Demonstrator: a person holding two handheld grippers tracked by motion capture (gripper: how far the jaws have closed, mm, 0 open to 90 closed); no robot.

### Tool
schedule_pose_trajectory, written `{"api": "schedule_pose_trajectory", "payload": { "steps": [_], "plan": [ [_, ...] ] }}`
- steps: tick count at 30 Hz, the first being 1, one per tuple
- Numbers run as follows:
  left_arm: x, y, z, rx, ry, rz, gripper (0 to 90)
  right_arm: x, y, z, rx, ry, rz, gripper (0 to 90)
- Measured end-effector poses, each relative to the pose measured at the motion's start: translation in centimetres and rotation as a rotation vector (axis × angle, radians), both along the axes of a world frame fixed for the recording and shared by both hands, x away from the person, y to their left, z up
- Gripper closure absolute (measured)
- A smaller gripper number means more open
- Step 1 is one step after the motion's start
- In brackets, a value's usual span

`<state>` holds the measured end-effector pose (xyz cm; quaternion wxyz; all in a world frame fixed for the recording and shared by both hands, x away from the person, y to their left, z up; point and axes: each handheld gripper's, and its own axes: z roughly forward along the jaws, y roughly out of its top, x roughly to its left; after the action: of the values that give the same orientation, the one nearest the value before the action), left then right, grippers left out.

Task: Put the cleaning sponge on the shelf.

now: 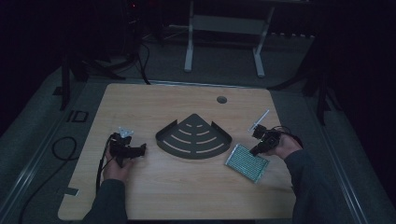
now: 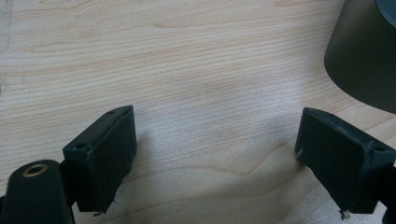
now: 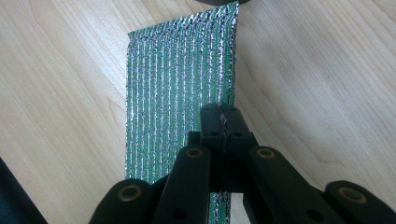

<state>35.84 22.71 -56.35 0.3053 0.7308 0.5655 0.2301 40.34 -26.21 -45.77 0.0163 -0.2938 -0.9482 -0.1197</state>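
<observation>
Right of centre in the high view, the green ribbed pad (image 1: 247,163) lies flat on the worktop (image 1: 140,196); the right tool (image 1: 258,142), clenched on its edge, angles down-left. Left tool (image 1: 135,150) rests released near the dark corner tray (image 1: 194,137), mid-frame between both.

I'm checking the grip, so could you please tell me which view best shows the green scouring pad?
The right gripper view: the green scouring pad lies close, its ribs sharp. The high view shows it small and dim by the shelf.
</observation>
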Motion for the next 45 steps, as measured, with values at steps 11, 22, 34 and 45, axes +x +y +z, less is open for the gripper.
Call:
{"api": "schedule_pose_trajectory", "payload": {
  "steps": [11,22,34,45],
  "plan": [
    [0.0,0.0,0.0,0.000,0.001,0.000,13.0,0.2,0.1,1.8,-0.005,-0.027,0.011,89.6],
    [0.0,0.0,0.0,0.000,-0.001,0.000,13.0,0.5,-0.1,3.7,0.002,-0.058,0.008,89.5],
    [0.0,0.0,0.0,0.000,0.000,0.001,13.0,1.2,1.3,5.1,0.018,-0.087,0.000,89.5],
    [0.0,0.0,0.0,-0.001,-0.001,0.002,13.0,2.0,2.3,5.9,0.044,-0.124,-0.024,89.6]
  ]
}}
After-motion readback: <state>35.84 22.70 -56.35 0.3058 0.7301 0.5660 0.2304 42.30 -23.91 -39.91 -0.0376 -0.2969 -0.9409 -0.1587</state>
